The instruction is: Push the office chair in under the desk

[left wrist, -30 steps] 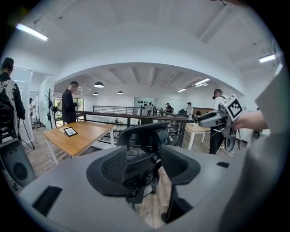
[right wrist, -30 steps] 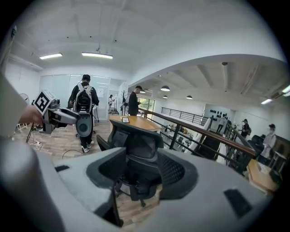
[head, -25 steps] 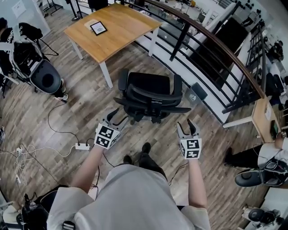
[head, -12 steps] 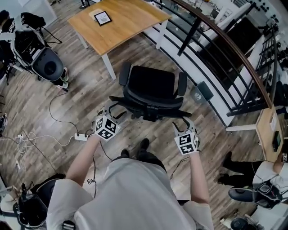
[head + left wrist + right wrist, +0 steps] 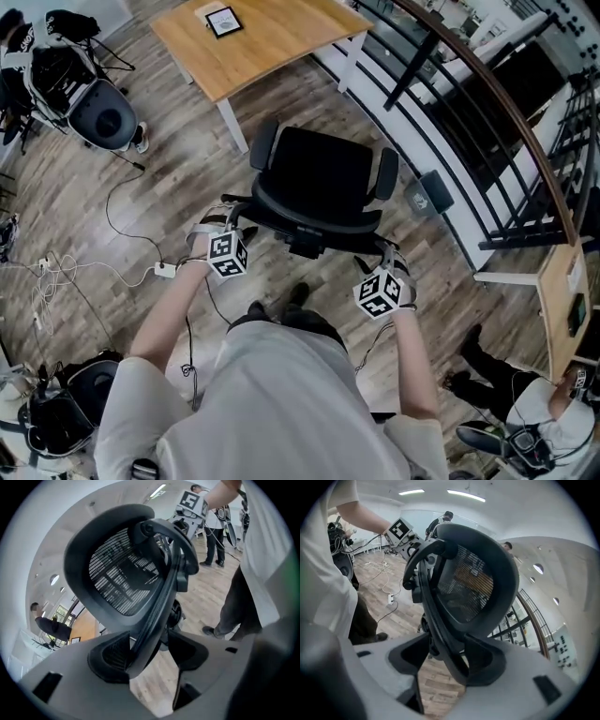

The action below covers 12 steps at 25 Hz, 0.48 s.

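The office chair (image 5: 323, 183) is standing on the floor (image 5: 141, 216) near the desk (image 5: 272, 42) but not under it, and its backrest (image 5: 309, 217) is facing the person. The left gripper (image 5: 232, 228) and right gripper (image 5: 386, 258) are straddling opposite edges of the backrest. Their jaws have just been opening and are standing released around the frame, not clamping it.

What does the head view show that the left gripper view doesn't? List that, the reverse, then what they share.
Head view only: the chair's seat, the power strip on the floor. Left gripper view only: the backrest's mesh, and its frame bar between the left gripper's jaws, which are open and have just been opening. Both: the chair's backrest, the wood floor.
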Each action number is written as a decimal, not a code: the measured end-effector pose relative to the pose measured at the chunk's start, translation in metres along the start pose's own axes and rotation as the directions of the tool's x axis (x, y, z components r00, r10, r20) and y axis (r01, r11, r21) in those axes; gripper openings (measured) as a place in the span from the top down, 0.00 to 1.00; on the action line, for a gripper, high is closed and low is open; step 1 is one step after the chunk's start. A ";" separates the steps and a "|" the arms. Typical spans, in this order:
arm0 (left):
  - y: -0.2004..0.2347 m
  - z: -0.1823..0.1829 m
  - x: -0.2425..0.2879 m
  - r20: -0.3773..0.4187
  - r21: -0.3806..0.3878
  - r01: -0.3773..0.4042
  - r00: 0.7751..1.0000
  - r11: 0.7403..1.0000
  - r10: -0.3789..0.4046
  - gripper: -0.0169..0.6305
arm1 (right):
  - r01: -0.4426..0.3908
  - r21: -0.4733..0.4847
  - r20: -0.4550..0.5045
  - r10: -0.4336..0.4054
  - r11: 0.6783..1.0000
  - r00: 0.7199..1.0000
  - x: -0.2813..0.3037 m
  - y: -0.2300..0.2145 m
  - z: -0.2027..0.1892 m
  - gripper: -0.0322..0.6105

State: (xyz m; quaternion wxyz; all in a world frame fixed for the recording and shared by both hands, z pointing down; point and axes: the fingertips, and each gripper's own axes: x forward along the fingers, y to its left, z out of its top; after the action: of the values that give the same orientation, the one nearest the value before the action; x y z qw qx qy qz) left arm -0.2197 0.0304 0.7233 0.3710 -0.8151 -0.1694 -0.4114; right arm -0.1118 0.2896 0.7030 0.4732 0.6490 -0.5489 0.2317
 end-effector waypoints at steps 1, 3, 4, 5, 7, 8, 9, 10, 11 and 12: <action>-0.001 0.002 0.003 -0.012 0.007 0.000 1.000 1.000 0.001 0.59 | -0.003 -0.015 -0.006 0.003 1.000 1.000 0.002 -0.001 -0.003 0.61; -0.005 0.004 0.008 -0.037 0.021 0.000 0.999 1.000 0.000 0.59 | -0.018 -0.029 -0.017 0.018 0.999 1.000 0.006 -0.001 -0.011 0.61; -0.005 0.005 0.011 -0.048 0.025 0.001 0.999 1.000 0.001 0.59 | -0.031 -0.031 -0.020 0.031 0.999 0.999 0.009 -0.001 -0.013 0.61; -0.004 0.004 0.013 -0.055 0.028 0.000 0.998 1.000 0.002 0.59 | -0.045 -0.032 -0.023 0.044 0.998 0.999 0.012 0.000 -0.014 0.61; 0.001 0.003 0.016 -0.061 0.028 -0.002 0.998 1.000 0.003 0.61 | -0.064 -0.041 -0.035 0.062 0.997 0.997 0.017 0.000 -0.012 0.61; 0.003 0.001 0.016 -0.060 0.027 0.001 0.998 1.000 0.001 0.61 | -0.066 -0.050 -0.043 0.064 0.997 0.997 0.020 0.000 -0.010 0.61; 0.005 -0.001 0.016 -0.058 0.025 0.004 0.998 1.000 -0.002 0.61 | -0.065 -0.061 -0.049 0.062 0.996 0.997 0.022 -0.001 -0.009 0.61; 0.007 -0.002 0.016 -0.055 0.023 0.006 0.998 1.000 -0.005 0.61 | -0.061 -0.070 -0.052 0.057 0.996 0.997 0.024 -0.001 -0.007 0.61; 0.008 -0.002 0.016 -0.051 0.023 0.008 0.999 1.000 -0.007 0.60 | -0.055 -0.076 -0.051 0.051 0.996 0.997 0.025 -0.002 -0.007 0.61; 0.009 -0.002 0.017 -0.050 0.025 0.011 0.999 1.000 -0.010 0.61 | -0.049 -0.079 -0.048 0.045 0.996 0.998 0.025 -0.003 -0.006 0.61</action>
State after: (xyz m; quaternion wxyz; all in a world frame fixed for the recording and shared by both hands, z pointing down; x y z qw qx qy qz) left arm -0.2058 0.0223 0.7333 0.3835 -0.7988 -0.1695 -0.4314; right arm -0.1005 0.2824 0.7252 0.5057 0.6109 -0.5618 0.2354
